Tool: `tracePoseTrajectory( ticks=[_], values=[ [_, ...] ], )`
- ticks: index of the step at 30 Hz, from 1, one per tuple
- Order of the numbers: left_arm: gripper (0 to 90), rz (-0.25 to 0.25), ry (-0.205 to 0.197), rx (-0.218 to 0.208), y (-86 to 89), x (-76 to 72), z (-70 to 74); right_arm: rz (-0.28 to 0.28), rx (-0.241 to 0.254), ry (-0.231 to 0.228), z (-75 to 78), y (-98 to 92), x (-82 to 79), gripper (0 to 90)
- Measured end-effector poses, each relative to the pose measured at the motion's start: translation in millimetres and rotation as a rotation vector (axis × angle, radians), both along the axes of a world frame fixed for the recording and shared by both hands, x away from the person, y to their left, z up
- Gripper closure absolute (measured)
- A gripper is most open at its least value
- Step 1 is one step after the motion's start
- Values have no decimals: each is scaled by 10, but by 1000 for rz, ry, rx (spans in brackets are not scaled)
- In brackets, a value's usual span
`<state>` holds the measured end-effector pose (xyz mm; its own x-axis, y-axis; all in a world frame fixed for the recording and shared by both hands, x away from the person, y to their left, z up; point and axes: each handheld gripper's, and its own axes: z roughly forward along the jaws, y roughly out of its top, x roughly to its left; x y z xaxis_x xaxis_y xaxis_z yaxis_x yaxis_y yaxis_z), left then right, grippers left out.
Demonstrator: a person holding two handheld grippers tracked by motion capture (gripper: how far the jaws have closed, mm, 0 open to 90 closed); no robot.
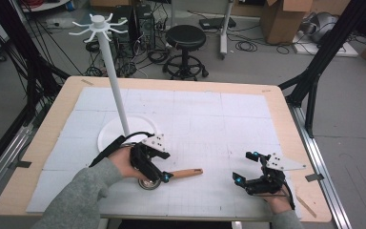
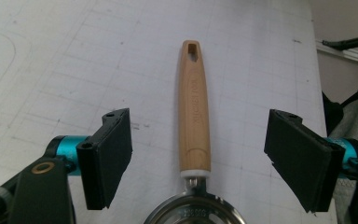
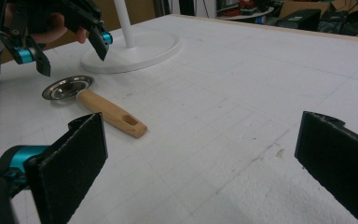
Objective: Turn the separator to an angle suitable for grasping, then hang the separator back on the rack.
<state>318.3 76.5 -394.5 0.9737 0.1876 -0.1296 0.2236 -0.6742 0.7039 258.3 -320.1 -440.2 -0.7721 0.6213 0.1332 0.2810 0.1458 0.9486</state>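
A small metal cup (image 1: 148,183) with a wooden handle (image 1: 186,173) lies flat on the white mat near the front edge. My left gripper (image 1: 158,172) hovers over where cup and handle join, open. In the left gripper view its black pads (image 2: 109,154) stand wide on either side of the handle (image 2: 194,107) without touching it, and the cup's rim (image 2: 193,212) shows at the bottom. My right gripper (image 1: 243,166) rests at the front right, open, with nothing between its jaws (image 3: 205,154). The right gripper view shows the cup (image 3: 67,87), the handle (image 3: 112,114) and the left gripper (image 3: 70,56) above them.
A white stand rises behind the left hand, with a round base (image 1: 109,136), a tall pole (image 1: 116,90) and hooks at the top (image 1: 97,24). Its base (image 3: 135,53) sits close behind the cup. The mat (image 1: 209,124) is bare in the middle and far right.
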Motion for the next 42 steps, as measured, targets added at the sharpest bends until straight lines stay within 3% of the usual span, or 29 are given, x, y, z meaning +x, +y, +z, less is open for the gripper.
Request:
tracePoseTrajectory(
  ticks=[4,6,11,14,17,33,42],
  values=[
    [245,1,16,55,-54,2,16,2,0,-2,0,0,2,13],
    [246,-17,1,74,-76,-5,-2,4,-1,-1,0,0,1,13],
    [245,-7,17,96,-103,12,-34,12,-1,3,0,4,-9,14],
    [251,-9,53,84,-111,30,-52,12,-1,4,8,9,-21,13],
    [259,-14,62,84,-116,51,-63,13,-4,-6,12,5,-26,13],
    [364,-38,46,143,-170,48,-130,12,-12,-2,24,-3,-69,14],
    [445,-63,37,219,-228,56,-207,4,-12,-4,22,-36,-90,14]
  ],
)
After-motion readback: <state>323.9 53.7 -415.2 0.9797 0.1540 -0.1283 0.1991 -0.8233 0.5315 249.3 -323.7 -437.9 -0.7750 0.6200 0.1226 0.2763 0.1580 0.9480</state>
